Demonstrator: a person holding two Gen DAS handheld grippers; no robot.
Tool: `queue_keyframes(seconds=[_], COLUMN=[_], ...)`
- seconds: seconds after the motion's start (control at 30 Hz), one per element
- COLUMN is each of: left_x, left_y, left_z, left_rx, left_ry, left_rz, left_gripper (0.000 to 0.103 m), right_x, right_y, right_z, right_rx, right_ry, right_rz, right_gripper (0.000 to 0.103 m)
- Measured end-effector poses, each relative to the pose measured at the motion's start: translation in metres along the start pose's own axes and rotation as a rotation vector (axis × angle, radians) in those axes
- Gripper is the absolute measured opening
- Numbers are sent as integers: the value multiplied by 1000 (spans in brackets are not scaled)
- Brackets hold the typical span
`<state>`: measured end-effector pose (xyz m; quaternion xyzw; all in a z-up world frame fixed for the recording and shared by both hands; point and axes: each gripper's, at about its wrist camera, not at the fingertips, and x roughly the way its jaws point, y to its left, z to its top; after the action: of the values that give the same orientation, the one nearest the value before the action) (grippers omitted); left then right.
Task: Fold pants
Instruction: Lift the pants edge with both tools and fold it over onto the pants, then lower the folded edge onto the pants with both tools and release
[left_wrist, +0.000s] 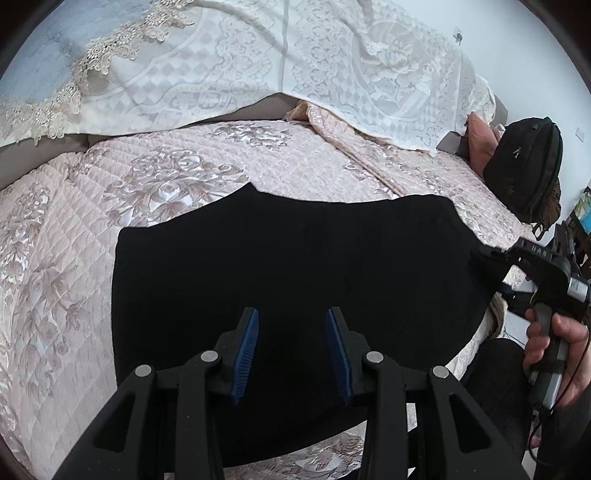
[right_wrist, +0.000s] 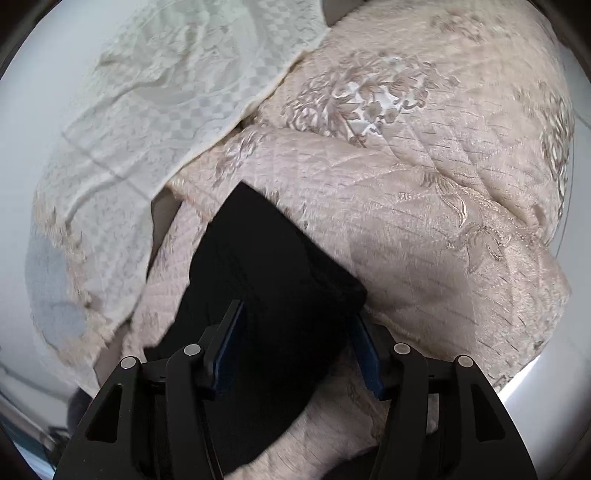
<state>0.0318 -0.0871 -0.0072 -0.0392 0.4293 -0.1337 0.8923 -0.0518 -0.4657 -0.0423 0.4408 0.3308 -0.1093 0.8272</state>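
Fingers spread wide on both grippers, holding nothing.
Black pants (left_wrist: 295, 280) lie flat on the bed (left_wrist: 59, 258), seemingly folded once; further folds likely remain.

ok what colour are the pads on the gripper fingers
Blue pads on black fingers, clearest in the left wrist view.

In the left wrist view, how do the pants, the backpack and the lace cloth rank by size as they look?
1. Pants and lace cloth: alike, and the pants lie nearer, so unsure.
2. Backpack: clearly smallest, though farthest away.
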Motion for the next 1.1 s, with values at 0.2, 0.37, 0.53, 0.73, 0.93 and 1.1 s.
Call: queue_keyframes(seconds=[0.2,0.37,0.53,0.73,0.93,1.1], left_x=[-3,-2,-8,-12,-22,-32], left_y=[8,18,27,46,67,85], left_z=[-2,-5,-8,-11,-18,-25], left_rx=[-22,-48,-65,-104,-151,-192], left_ry=[-6,5,-11,-8,-23,-39], left_rz=[9,22,44,81,99,111], left_gripper=[39,39,40,39,39,39], right_x=[-2,12,-6,-18,-24,-21], right_y=[14,16,39,83,131,174], right_z=[1,4,3,-6,-26,-53], right_rx=[-42,-71,-156,-261,-380,-500], right_ry=[-26,7,-35,-34,2,50], right_rz=[14,-5,69,161,248,311], right_gripper=[29,26,22,22,22,22])
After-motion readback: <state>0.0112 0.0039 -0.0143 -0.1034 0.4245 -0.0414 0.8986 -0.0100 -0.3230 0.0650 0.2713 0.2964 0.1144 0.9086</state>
